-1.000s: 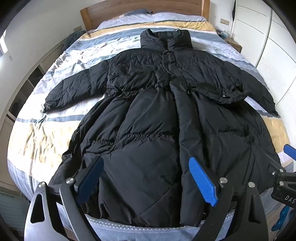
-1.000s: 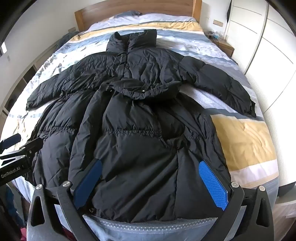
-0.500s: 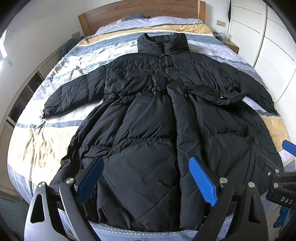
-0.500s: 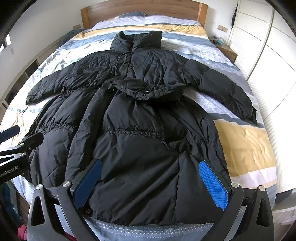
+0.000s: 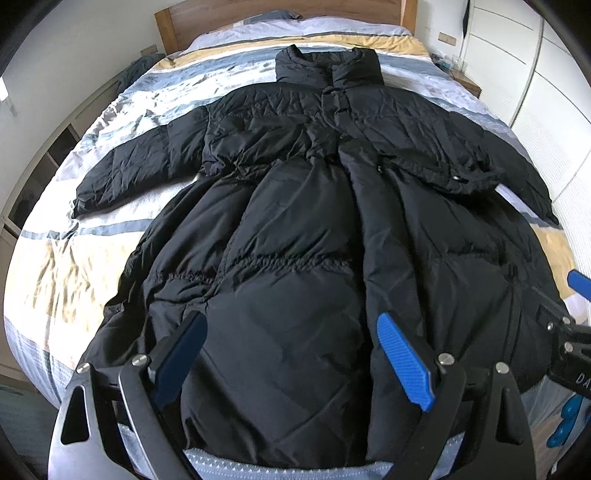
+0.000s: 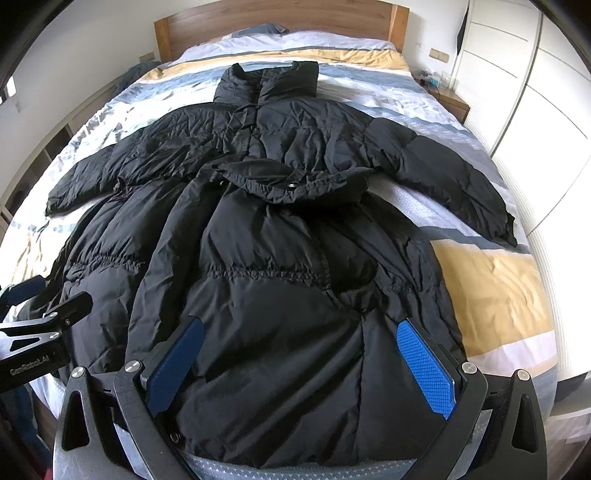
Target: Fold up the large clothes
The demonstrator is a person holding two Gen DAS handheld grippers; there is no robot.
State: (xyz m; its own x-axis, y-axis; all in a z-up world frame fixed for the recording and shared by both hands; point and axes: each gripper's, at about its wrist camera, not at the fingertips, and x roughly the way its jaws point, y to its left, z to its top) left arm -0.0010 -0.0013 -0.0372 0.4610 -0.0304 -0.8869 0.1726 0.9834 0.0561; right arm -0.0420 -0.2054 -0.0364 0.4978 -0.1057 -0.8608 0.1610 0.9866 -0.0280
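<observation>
Coat: black puffer coat [image 5: 295,229] spread flat on striped bed [image 5: 66,266], ahead of both jaws.
Left gripper [image 5: 291,360]: jaws wide apart, holding nothing.
Right gripper [image 6: 306,363]: jaws wide apart, holding nothing.
Right view only: right sleeve's cuff [image 6: 508,230].
Hidden: hem behind gripper frames.

1 black coat [image 5: 303,236] w/ 2 sleeves, 1 bed [image 5: 55,266], 1 headboard [image 6: 280,18] at 12 o'clock, 2 grippers: left gripper [image 5: 291,354], right gripper [image 6: 301,358].

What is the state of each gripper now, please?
Left gripper: open, holding nothing, above the black coat hem.
Right gripper: open, holding nothing.
</observation>
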